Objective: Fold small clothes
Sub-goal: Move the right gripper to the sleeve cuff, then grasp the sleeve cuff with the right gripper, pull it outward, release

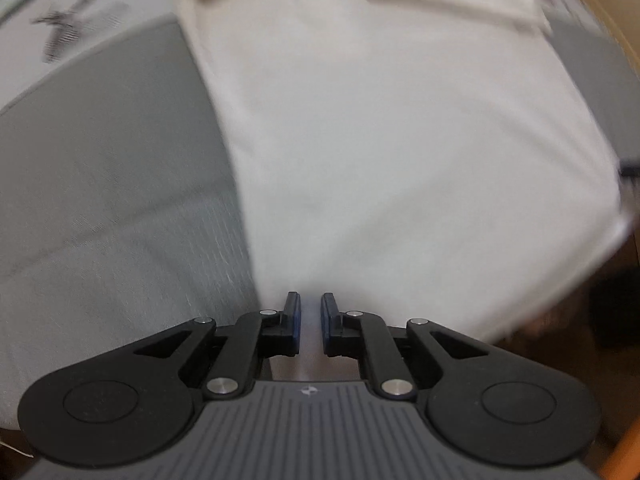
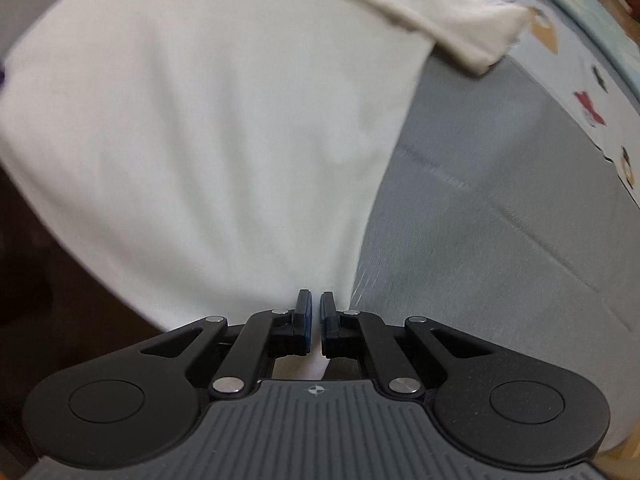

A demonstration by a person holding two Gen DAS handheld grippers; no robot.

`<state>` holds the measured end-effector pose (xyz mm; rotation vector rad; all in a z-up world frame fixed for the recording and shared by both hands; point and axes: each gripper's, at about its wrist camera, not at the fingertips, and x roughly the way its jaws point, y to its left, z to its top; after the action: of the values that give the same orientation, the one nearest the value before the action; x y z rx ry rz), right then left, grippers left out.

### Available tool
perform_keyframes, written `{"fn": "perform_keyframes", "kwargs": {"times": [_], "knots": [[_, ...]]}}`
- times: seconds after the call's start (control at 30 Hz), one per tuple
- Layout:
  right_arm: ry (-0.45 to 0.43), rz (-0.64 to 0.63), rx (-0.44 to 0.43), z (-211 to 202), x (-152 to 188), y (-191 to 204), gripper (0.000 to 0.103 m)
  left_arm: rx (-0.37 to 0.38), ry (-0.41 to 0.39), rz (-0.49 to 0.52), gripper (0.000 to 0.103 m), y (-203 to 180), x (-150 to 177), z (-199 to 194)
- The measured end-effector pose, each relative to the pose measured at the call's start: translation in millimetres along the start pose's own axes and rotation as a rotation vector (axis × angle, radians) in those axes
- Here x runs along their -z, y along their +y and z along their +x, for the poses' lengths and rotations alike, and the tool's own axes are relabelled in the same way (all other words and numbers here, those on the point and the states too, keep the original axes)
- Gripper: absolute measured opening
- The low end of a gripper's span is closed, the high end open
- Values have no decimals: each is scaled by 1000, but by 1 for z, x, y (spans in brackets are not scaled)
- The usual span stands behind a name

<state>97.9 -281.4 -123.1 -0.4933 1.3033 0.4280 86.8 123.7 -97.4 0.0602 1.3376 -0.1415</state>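
The white shirt (image 1: 380, 128) lies spread on a grey mat (image 1: 100, 160) over the surface, its collar end away from both cameras and its hem end nearest them, where the edge hangs toward the dark space below. The left claw (image 1: 311, 314) sits at the shirt's near left corner with its jaws nearly together and a strip of white cloth in the narrow gap; whether the pads actually press on it is hard to tell through the blur. The right claw (image 2: 316, 312) is at the near right corner, jaws drawn close on a pinch of the same cloth, which shows white between and under them. The shirt (image 2: 208, 120) looks light, thin and quite limp: it will sag and drape wherever it is not held, and a single layer could slip out of a loose pinch. The two hem corners seem the sensible holds, taken deep enough to catch the seam, where the cloth is thicker and gives the pads something to bite. Lifted evenly, the hem should carry over toward the collar without twisting. A printed cloth (image 2: 592, 112) lies beyond the mat.
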Motion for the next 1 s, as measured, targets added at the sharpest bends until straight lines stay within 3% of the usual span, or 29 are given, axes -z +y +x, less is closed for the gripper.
{"fn": "perform_keyframes", "kwargs": {"times": [0.1,0.17,0.3,0.63,0.8,0.87,1.0], "knots": [[-96,73,47,-13,-10,-9,3,-71,-130,-94,20,17,-17,-20],[-164,105,96,-21,-18,-13,3,-102,-166,-151,30,24,-26,-26],[-297,146,157,-34,-43,-13,3,-135,-173,-167,30,20,-35,-22],[-608,93,126,-44,-152,32,3,-114,-206,-235,35,32,-52,-12],[-573,-2,97,-11,-205,64,6,-117,-204,-258,35,42,-54,-14],[-539,-66,113,11,-222,74,21,-117,-205,-261,35,45,-56,-15],[-499,-127,111,49,-243,91,29,-120,-197,-263,35,48,-59,-15]]}}
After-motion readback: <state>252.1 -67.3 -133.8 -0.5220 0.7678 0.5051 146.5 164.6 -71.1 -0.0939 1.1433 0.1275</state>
